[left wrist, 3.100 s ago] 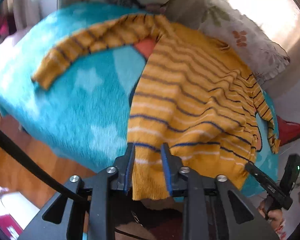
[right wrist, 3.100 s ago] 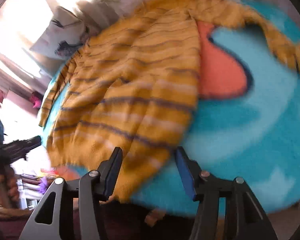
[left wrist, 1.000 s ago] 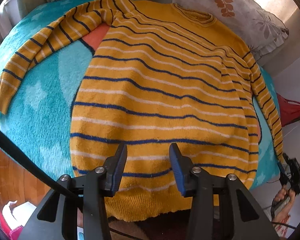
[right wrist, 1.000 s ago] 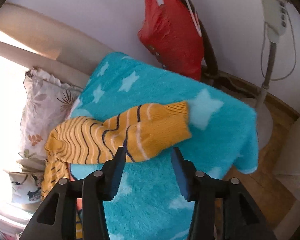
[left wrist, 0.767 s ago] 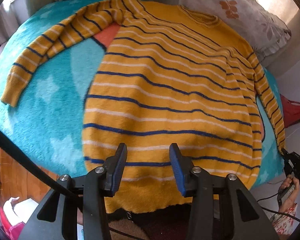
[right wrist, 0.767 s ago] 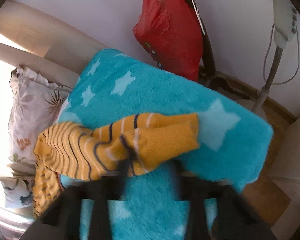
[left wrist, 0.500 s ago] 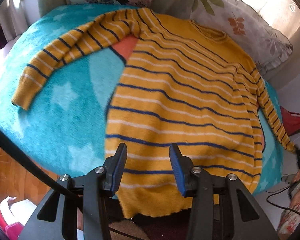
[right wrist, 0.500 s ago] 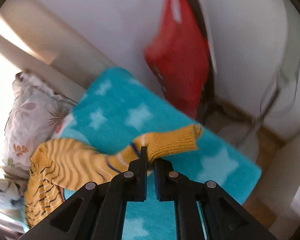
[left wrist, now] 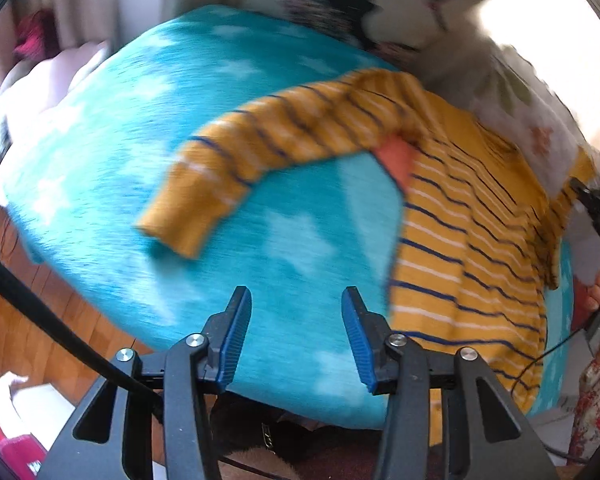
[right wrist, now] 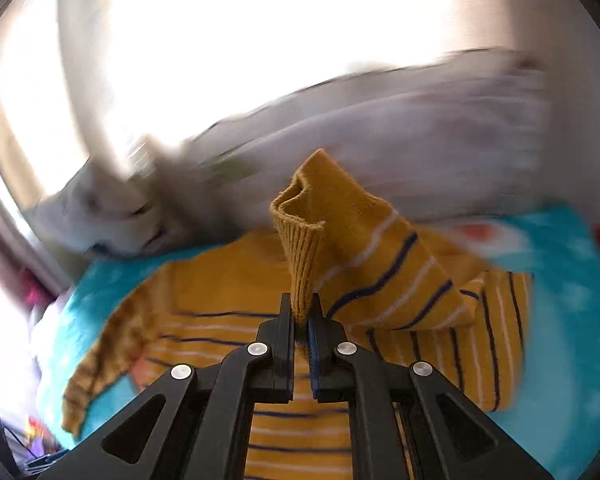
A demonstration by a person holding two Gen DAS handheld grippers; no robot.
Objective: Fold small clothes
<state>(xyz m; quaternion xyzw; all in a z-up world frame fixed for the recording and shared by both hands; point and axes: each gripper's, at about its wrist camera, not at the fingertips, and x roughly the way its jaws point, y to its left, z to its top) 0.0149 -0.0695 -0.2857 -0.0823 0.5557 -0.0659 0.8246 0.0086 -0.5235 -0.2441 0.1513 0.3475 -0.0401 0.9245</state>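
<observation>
Turquoise blanket – sweater flat; right gripper clamps cuff upright, left gripper apart.

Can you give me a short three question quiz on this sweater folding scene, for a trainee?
1. True or false: the left gripper grips the sweater.
2. Which part does the right gripper pinch: A collar, B sleeve cuff, C bottom hem?
3. What does the sweater lie on?

Key: 1 false, its jaws are open above the blanket. 2 B. 3 a turquoise blanket with pale stars.
</observation>
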